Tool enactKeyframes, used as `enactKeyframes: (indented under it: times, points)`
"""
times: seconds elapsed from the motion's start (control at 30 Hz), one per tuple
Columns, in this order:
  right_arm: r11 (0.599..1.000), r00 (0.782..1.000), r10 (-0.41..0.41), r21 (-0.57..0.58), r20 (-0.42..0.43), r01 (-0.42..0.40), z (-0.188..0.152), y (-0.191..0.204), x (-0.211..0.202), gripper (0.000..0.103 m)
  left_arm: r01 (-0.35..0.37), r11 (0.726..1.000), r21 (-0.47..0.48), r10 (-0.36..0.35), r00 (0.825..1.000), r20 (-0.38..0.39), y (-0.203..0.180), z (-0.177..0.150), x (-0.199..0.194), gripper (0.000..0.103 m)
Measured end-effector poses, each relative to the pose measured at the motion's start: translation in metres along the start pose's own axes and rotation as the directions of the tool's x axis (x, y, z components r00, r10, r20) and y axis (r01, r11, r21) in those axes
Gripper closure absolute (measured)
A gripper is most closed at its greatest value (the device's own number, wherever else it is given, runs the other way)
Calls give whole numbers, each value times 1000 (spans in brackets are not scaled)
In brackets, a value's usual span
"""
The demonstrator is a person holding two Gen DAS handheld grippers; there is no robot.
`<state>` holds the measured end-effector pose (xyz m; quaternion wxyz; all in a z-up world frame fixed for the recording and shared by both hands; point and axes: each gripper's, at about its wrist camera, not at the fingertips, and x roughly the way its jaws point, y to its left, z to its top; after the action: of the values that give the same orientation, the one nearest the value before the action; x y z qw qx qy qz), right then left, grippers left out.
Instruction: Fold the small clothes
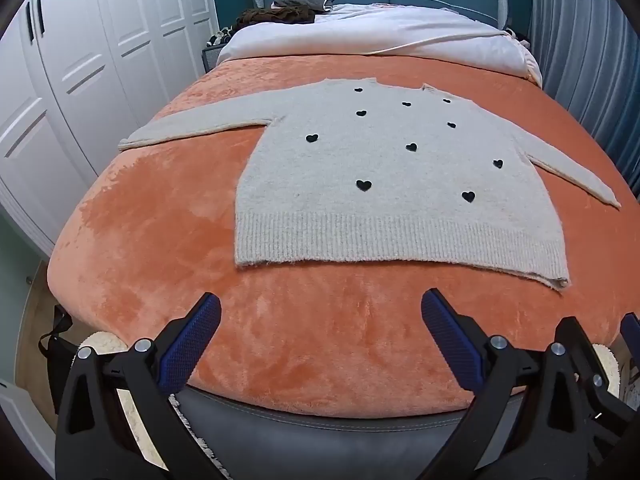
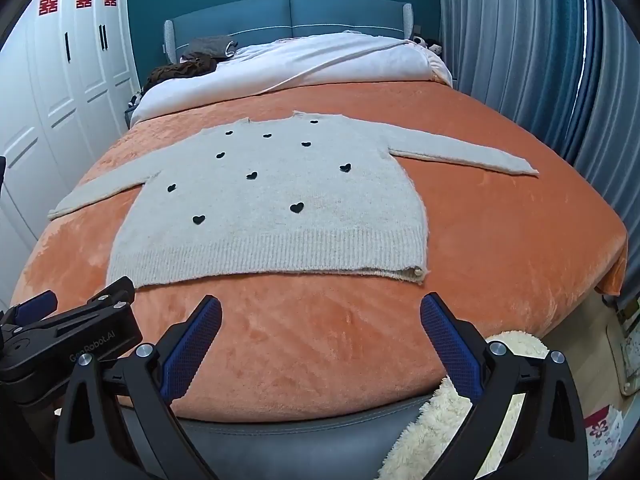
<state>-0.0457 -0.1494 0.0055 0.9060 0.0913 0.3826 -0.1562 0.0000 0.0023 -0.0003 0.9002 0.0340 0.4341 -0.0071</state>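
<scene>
- A grey knit sweater (image 1: 384,184) with black heart patches (image 1: 363,185) lies flat, front up, on the orange plush blanket (image 1: 168,216) covering the bed, both sleeves spread outward and the ribbed hem (image 2: 280,256) nearest the cameras.
- The left gripper (image 1: 320,320) hovers over the blanket's near edge, short of the hem, its jaws wide apart and holding nothing.
- The right gripper (image 2: 320,320) hangs beside it, jaws likewise spread, nothing between them.
- A white duvet (image 2: 320,60) and dark clothes (image 2: 180,70) are piled near the blue headboard (image 2: 288,14).
- White wardrobe doors (image 1: 80,60) stand to the left, with blue curtains (image 2: 520,40) on the right.
</scene>
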Motion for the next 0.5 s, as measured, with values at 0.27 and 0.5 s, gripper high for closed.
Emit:
enactKeyframes:
  times: [0.27, 0.5]
  points:
    - [1000, 1000, -12, -18, 7, 12, 0, 2, -2, 5, -13, 1000, 16, 13, 1000, 16, -2, 0, -7, 5]
    - [1000, 1000, -11, -14, 9, 11, 1, 3, -4, 5, -22, 1000, 22, 21, 999, 28, -3, 0, -8, 5]
